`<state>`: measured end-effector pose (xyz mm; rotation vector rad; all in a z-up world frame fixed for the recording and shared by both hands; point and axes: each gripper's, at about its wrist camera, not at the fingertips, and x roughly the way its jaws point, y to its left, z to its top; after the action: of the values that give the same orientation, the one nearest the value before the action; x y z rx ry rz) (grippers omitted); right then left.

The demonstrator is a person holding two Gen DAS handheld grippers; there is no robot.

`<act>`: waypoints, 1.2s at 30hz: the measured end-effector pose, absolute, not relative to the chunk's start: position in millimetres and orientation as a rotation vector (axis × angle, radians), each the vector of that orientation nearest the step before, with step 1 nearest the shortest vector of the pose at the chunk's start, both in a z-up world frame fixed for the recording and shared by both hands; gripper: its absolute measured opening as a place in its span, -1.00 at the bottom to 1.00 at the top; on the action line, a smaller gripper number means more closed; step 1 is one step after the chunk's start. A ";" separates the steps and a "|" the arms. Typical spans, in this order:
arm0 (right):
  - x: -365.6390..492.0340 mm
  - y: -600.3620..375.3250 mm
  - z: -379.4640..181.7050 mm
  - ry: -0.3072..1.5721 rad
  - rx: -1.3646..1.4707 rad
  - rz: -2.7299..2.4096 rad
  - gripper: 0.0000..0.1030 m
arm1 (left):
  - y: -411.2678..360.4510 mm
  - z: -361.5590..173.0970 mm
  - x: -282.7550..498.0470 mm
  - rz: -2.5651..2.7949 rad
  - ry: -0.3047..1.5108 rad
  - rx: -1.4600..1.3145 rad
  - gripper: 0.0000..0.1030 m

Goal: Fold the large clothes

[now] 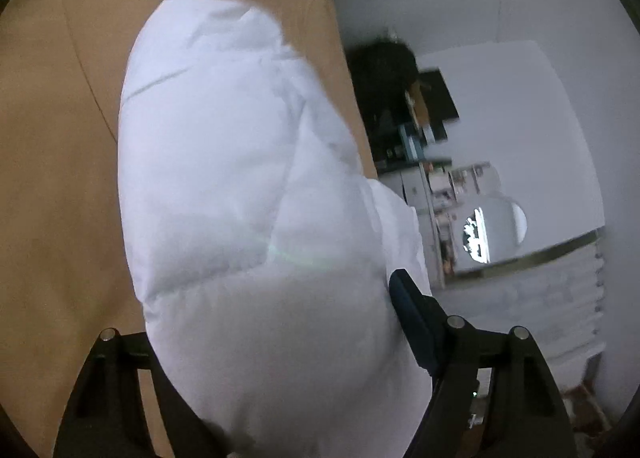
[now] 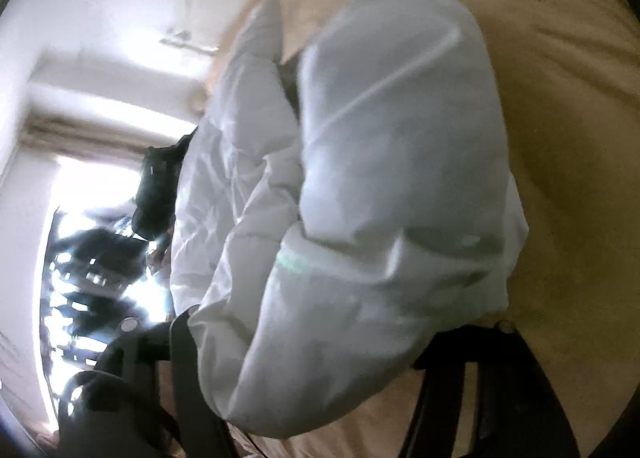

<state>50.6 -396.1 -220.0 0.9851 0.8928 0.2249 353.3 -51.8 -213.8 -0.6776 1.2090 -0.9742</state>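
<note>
While both views are pretty blurry, the puffy white quilted down jacket [image 1: 240, 185] is easy to spot, bunched up and lifted above the tan bed sheet [image 1: 60, 137]. On the left wrist view, the left hand-held gripper [image 1: 280, 338] has its black fingers spread fairly wide with a thick wad of the jacket stuffed between them; one finger [image 1: 412, 314] presses against the fabric's right side. Over on the right wrist view, the right hand-held gripper [image 2: 344, 334] is likewise packed with jacket between its fingers, so it's clamped on a fat fold. Beyond it the jacket's rumpled lining [image 2: 224, 193] hangs beside a bright window [image 2: 88, 217].
</note>
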 end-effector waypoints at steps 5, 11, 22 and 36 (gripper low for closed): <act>124.9 -353.2 -216.5 0.891 0.958 0.352 0.21 | 13.4 -217.5 405.4 -0.818 1.193 -0.746 0.59; 164.6 -316.5 -306.8 1.049 1.070 0.387 0.58 | 54.8 -320.7 428.7 -0.649 1.344 -0.985 0.84; 153.1 -326.2 -312.2 1.045 1.085 0.396 0.61 | 49.3 -158.1 295.0 -0.515 0.988 -0.326 0.84; 105.4 -324.7 -189.9 0.920 0.565 0.158 0.11 | -37.2 -237.6 226.8 -0.462 0.868 0.129 0.91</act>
<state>105.4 -324.7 -190.0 0.5653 0.9202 0.1578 226.8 -37.2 -237.6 0.1291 0.8685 -0.4619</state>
